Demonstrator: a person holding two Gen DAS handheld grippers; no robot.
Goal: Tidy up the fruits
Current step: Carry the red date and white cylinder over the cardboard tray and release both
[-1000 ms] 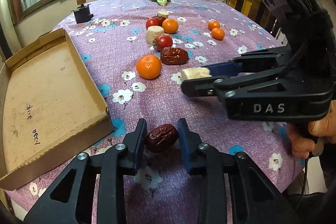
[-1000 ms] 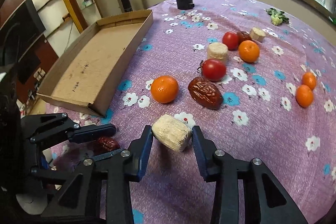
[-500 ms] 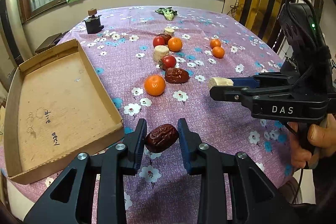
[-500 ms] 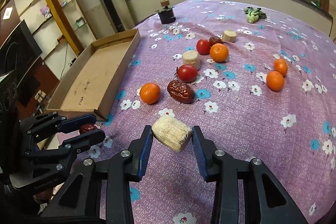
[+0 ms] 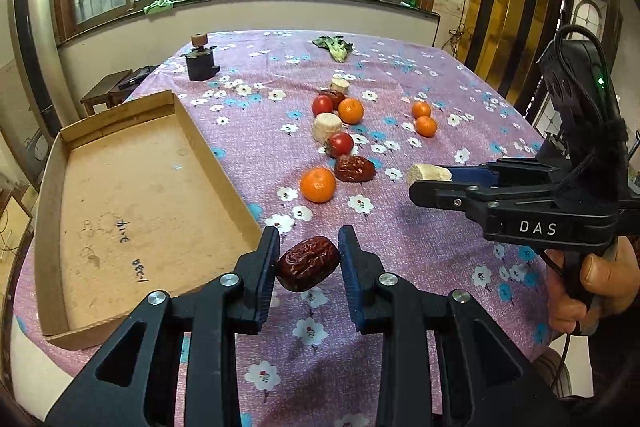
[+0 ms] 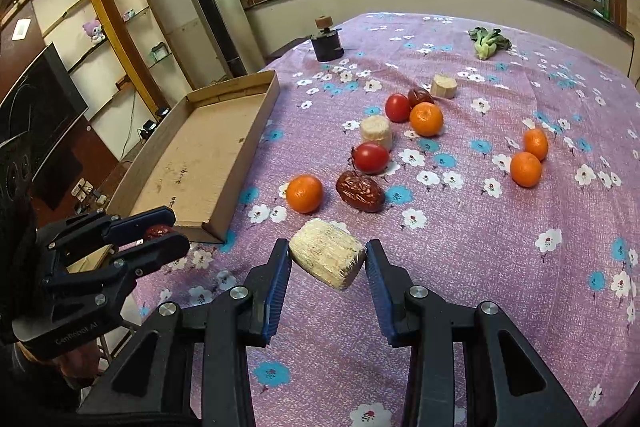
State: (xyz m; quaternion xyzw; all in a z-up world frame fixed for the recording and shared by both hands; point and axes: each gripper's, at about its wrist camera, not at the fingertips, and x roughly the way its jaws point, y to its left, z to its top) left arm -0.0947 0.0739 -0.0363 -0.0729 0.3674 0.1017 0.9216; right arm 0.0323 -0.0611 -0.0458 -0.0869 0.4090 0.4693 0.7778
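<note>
My left gripper (image 5: 308,263) has its jaws closed on one red date (image 5: 309,263), lifted above the surface (image 5: 420,287) just right of the cardboard tray (image 5: 132,195). My right gripper (image 6: 327,267) clamps one pale chunk (image 6: 326,251) further right. On the cloth beyond the tray I count four oranges (image 6: 304,193), two tomatoes (image 6: 370,157), two more dates (image 6: 360,191) and two more pale chunks (image 6: 376,131).
</note>
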